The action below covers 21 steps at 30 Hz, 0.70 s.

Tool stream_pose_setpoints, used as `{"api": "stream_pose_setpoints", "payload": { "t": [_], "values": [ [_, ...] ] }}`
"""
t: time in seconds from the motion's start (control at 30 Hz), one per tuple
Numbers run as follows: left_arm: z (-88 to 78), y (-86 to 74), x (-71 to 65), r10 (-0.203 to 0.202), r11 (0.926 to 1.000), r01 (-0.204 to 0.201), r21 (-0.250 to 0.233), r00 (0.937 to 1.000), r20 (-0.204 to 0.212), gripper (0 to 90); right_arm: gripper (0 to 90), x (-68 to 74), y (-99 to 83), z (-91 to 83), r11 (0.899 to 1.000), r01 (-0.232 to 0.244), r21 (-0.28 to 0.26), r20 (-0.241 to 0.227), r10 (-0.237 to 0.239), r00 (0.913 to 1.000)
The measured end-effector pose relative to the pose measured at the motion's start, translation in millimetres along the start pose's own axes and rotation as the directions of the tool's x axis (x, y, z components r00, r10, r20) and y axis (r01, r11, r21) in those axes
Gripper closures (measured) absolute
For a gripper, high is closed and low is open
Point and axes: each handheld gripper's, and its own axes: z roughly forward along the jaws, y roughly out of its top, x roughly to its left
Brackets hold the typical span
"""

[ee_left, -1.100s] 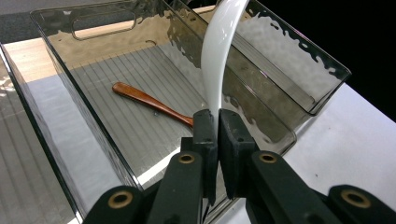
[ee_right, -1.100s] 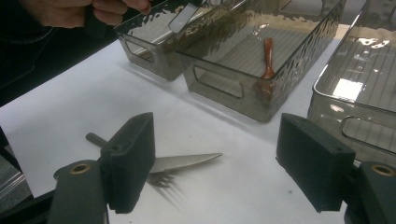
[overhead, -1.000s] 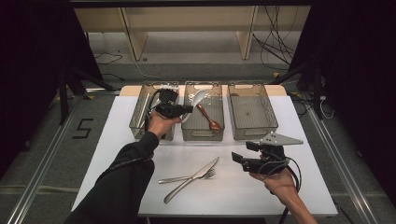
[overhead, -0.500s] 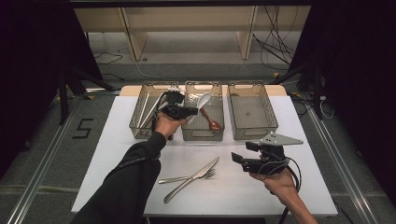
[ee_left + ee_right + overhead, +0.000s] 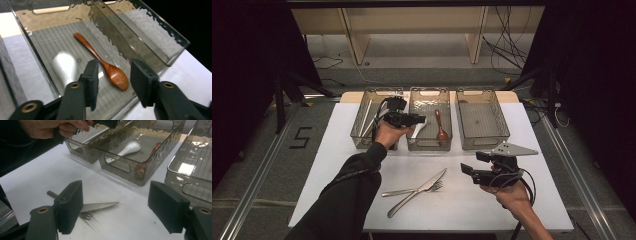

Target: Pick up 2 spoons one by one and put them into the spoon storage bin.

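— How did the left gripper (image 5: 113,83) stand?

— Its jaws had just been opening and stood partly apart with nothing gripped between them. Through the gap, in the left gripper view, lay the bowl of the wooden spoon (image 5: 105,65) on the ribbed floor of the middle bin (image 5: 429,142), its handle running away toward the far end. A white spoon (image 5: 65,67) lay just beside it in the same bin, on the left of that view.

— And from above?

— The left hand (image 5: 387,132) held the gripper over the near end of the middle bin, next to the left bin (image 5: 362,140). The right bin (image 5: 484,140) stood beside them.

— The right gripper (image 5: 115,206)?

— Jaws wide apart, holding nothing. It was held above the white table (image 5: 337,165) near the front edge, well apart from the bins. Past its jaws a knife (image 5: 98,206) lay across a fork (image 5: 85,215) on the tabletop.
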Motion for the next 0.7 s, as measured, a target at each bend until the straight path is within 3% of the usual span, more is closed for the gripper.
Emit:
{"api": "stream_pose_setpoints", "payload": {
  "t": [0.37, 0.53, 0.7],
  "values": [
    [-34.6, -20.6, -2.2, 0.036, 0.9989, -0.037, 0.029, 0.9986, 0.040, 36.6, 29.1, 1.3, 0.3, 1.3, 1.000, 0.005, 0.006, 0.001, -0.005, 1.0000],
    [-52.0, -33.0, -5.2, 0.063, 0.9976, -0.064, 0.026, 0.9969, 0.047, 32.6, 29.1, 1.2, 0.1, 1.4, 1.000, 0.005, 0.008, 0.003, -0.005, 1.0000],
    [-63.5, -43.0, -10.2, 0.105, 0.9927, -0.108, 0.054, 0.9932, 0.050, 30.1, 29.1, 2.6, 0.3, 1.2, 1.000, 0.010, 0.008, 0.003, -0.010, 0.9999]
  ]
}}
